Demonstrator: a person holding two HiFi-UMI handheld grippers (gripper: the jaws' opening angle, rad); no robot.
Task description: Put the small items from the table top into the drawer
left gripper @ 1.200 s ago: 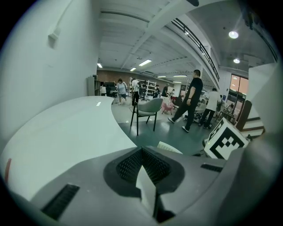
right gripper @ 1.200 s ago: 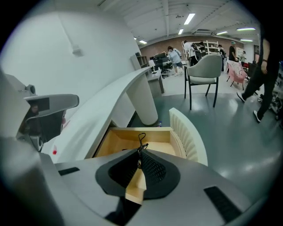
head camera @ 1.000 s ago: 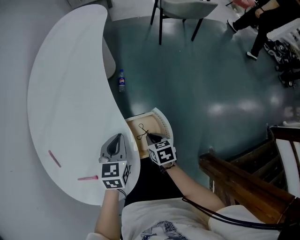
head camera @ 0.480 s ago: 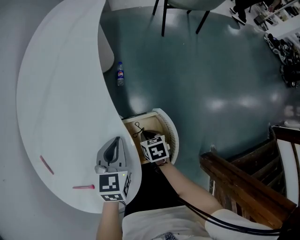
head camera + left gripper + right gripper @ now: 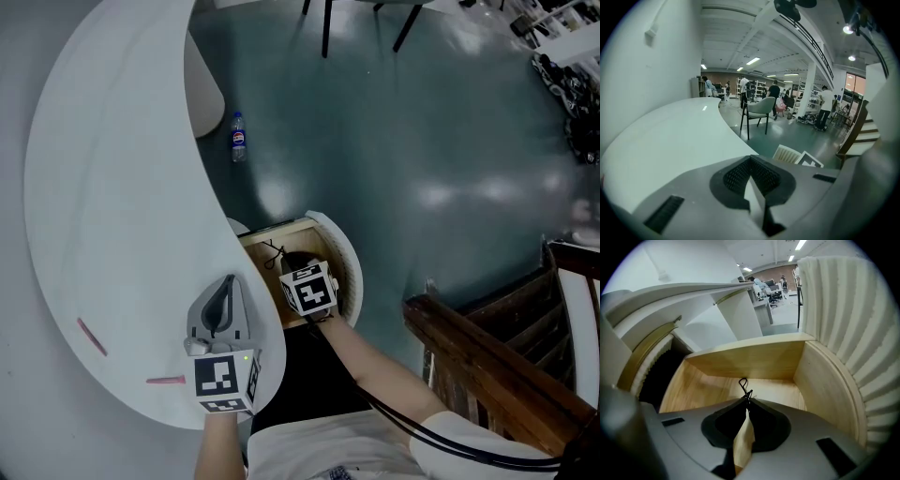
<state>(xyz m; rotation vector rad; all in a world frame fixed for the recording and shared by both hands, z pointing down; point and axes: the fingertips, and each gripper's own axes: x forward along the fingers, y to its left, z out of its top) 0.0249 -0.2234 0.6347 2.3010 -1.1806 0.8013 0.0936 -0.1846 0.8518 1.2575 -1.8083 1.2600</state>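
An open wooden drawer (image 5: 328, 251) juts out from under the white curved table (image 5: 122, 187). My right gripper (image 5: 284, 268) reaches down into the drawer (image 5: 750, 361), shut on a black binder clip (image 5: 743, 386). The clip's wire loop (image 5: 273, 251) sticks out past the jaw tips. My left gripper (image 5: 228, 283) hovers over the table's near edge, shut and holding nothing (image 5: 750, 161). Two small pink sticks (image 5: 91, 336) (image 5: 165, 381) lie on the table to its left.
A plastic bottle (image 5: 236, 137) lies on the dark green floor beyond the table. A dark wooden bench (image 5: 487, 370) stands to the right. A white chair (image 5: 757, 108) and several people show far off in the left gripper view.
My right gripper has shifted a little left, further into the drawer, with the clip still in it. The left gripper has stayed over the table's edge.
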